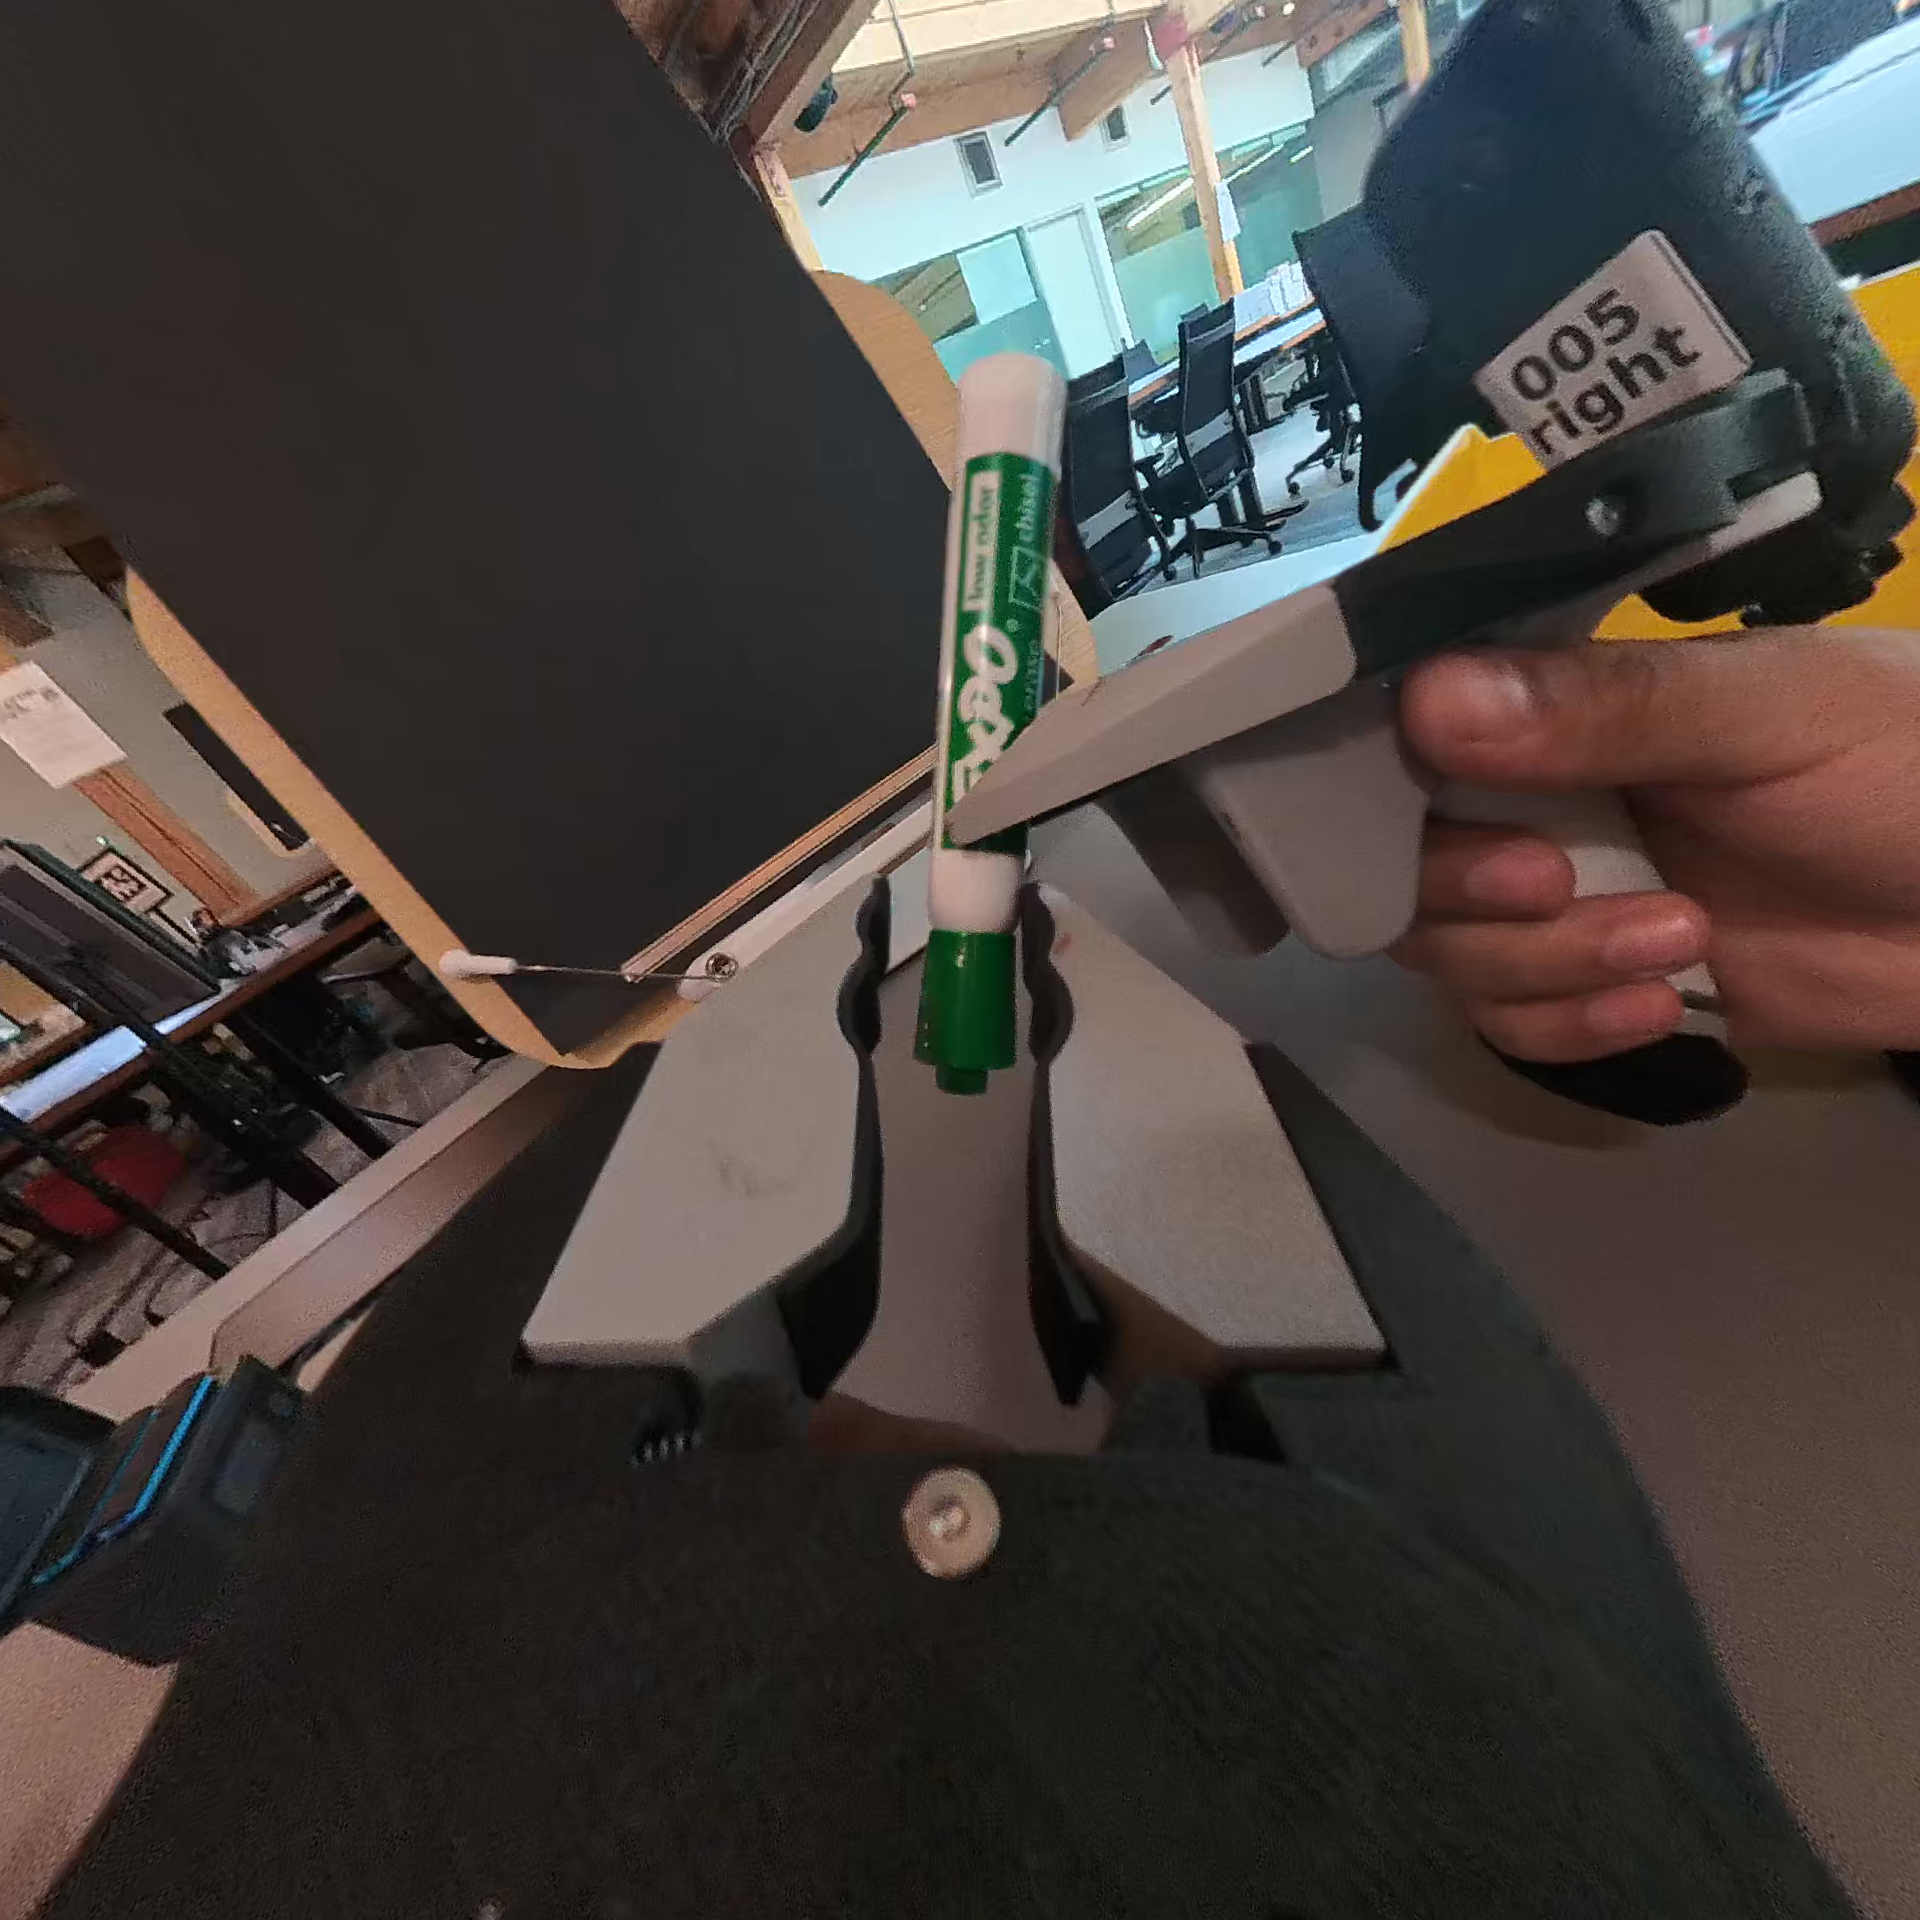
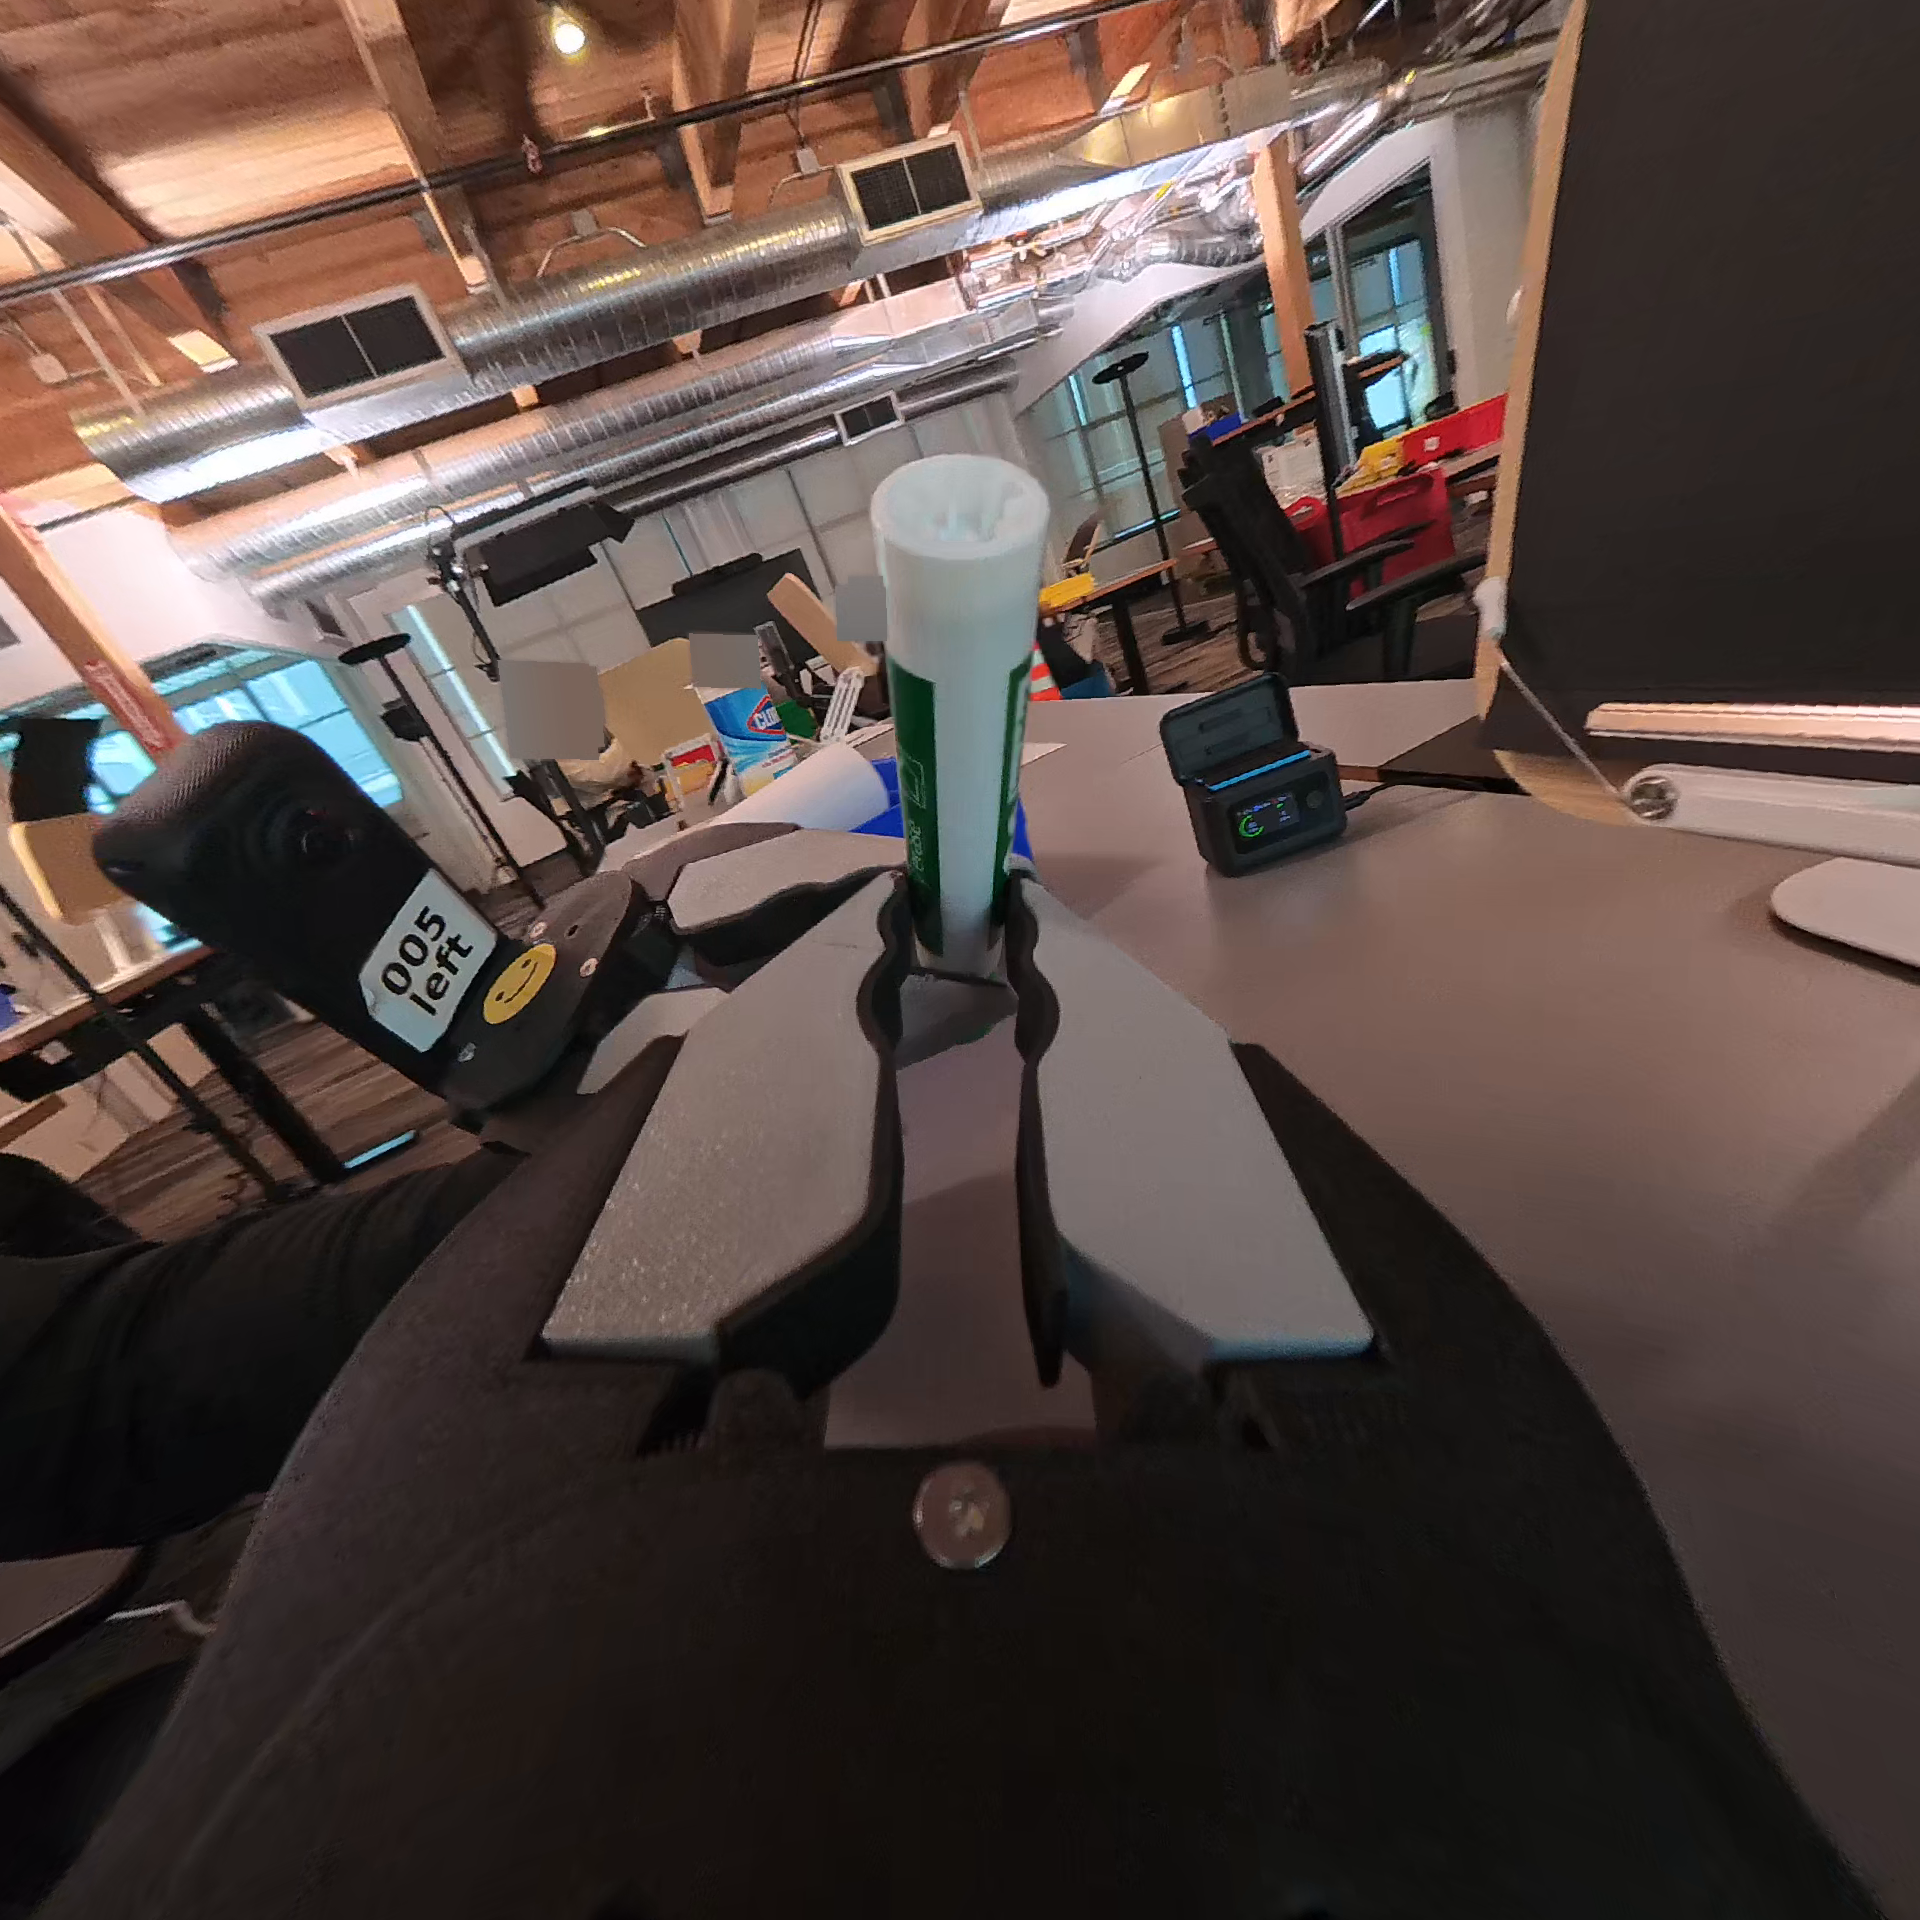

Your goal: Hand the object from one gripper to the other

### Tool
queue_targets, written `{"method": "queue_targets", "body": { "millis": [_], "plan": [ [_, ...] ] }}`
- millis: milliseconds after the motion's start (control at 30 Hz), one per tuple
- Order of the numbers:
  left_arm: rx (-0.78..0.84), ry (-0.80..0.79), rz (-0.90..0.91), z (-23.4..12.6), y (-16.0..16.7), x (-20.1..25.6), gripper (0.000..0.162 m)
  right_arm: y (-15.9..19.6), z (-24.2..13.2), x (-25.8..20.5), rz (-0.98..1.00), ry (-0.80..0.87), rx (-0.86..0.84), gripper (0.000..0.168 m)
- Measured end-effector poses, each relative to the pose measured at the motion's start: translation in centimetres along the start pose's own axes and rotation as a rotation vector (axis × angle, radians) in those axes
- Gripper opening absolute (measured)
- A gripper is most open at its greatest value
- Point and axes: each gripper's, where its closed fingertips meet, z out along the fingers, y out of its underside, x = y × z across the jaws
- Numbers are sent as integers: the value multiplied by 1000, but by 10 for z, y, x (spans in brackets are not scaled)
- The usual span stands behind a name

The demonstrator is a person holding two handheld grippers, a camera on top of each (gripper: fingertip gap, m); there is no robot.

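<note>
- The grey table [image 2: 1455,1091] is spreading out under everything you are doing, and the dark monitor [image 1: 436,416] is standing on it, its back panel filling the upper left of the left wrist view.
- Your left gripper [image 1: 954,935] is reaching forward over the table. Its fingers [image 1: 748,1122] are standing a little apart on either side of the marker's green cap; there is a sliver of gap on the left side, and I cannot tell whether they are pressing on the cap at all.
- Your right gripper [image 2: 956,935] is coming in from the side, your hand [image 1: 1621,831] squeezing its trigger grip. Its fingers [image 2: 1153,1174] are pinching the marker's white barrel at its lower part, just above the cap.
- The small black charging case [image 2: 1252,779] is sitting on the table, well apart from both grippers, lid up and screen glowing.
- The green-and-white marker [image 1: 997,665] is hanging in the air above the table, between the two sets of fingertips. Its long axis is running close to upright, leaning only slightly. The capped end [image 1: 961,1013] is pointing down into the left gripper's gap, while the flat white butt end [image 2: 958,520] is pointing up toward the ceiling.
</note>
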Motion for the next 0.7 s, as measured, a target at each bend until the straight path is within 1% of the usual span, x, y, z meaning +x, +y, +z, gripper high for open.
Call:
{"method": "queue_targets", "body": {
  "millis": [33, 67, 167, 467, 567, 700],
  "plan": [
    [4, 13, 20, 0, 0, 3, 17, 2, 1, -2, 15, -19, -9, 14],
    [7, 8, 33, 0, 0, 5, 16, 4, 2, -4, 29, -35, -19, 14],
    [-16, 8, 67, 1, 4, 4, 16, 7, 2, -2, 41, -39, -32, 14],
    [-50, 54, 35, 1, 9, 5, 16, 11, 2, 1, 64, -41, -62, 14],
    [-65, 30, 16, 0, 12, -2, 15, 5, -2, 4, 67, -31, -31, 13],
    [-74, 33, -9, -1, 17, -6, 15, -12, -12, 8, 70, -22, 49, 12]
  ]
}}
